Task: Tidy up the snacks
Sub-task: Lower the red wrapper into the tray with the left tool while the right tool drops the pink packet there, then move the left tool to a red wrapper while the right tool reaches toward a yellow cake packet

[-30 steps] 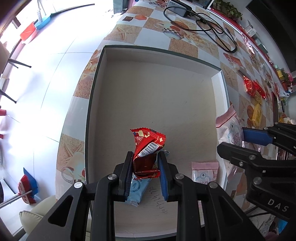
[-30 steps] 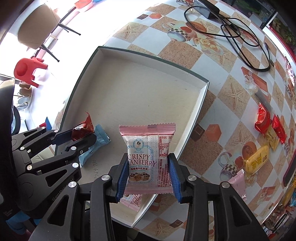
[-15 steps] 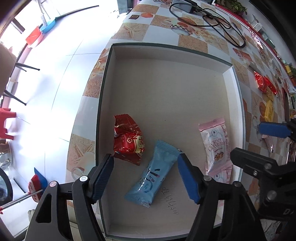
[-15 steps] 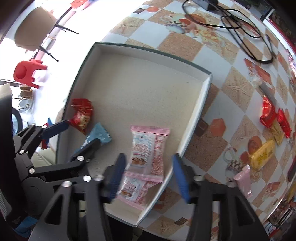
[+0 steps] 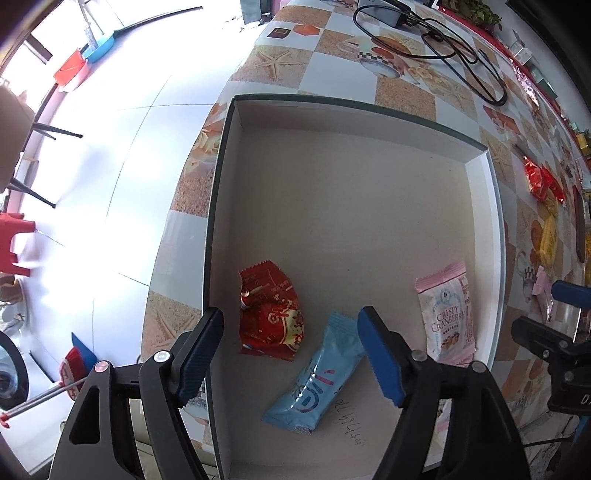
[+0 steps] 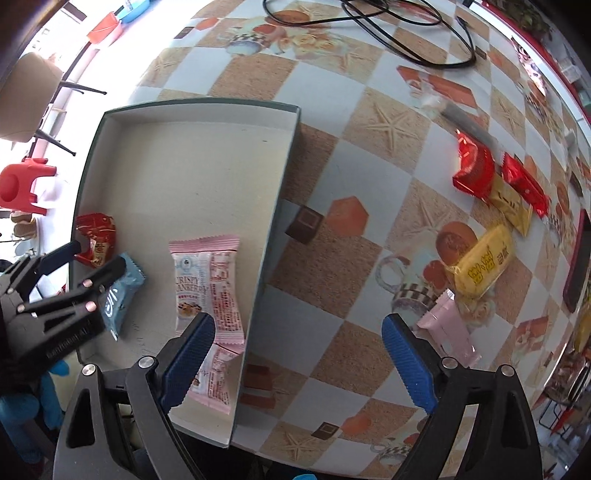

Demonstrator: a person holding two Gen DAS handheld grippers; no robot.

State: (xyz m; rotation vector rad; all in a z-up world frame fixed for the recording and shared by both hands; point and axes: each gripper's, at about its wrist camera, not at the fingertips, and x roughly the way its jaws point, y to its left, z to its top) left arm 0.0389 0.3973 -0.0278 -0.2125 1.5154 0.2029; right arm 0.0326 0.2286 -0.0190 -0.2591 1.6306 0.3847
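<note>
Hovering over the near end of the shallow white cardboard box with a dark green rim [image 5: 480, 206], the left tool [image 5: 291, 354] points straight down, its blue-padded jaws wide and opening further, nothing between the pads. Below it, on the box floor, lie a light blue foil snack bar [image 5: 314, 384] and, just beside it towards the bench's left edge, a crumpled red foil snack packet [image 5: 269, 314]. The right tool [image 6: 299, 358] hangs over the box's right wall, jaws also wide and opening, empty. Under its left jaw two pink cranberry biscuit packets [image 6: 208, 280] overlap in the box's near right corner.

Farther out on the seashell-patterned checkered bench [image 6: 332, 155], towards its right edge, loose snacks wait: a small pink sachet [image 6: 448, 325], a yellow wrapped cake [image 6: 484, 262], a flat yellow packet [image 6: 511, 206] and two red foil packets [image 6: 474, 170]. A black cable [image 6: 388, 33] coils at the far edge.

The next pickup probably belongs to the right tool. The sachet is nearest; straddling its short sides and closing only once level with it should keep it from sliding.
</note>
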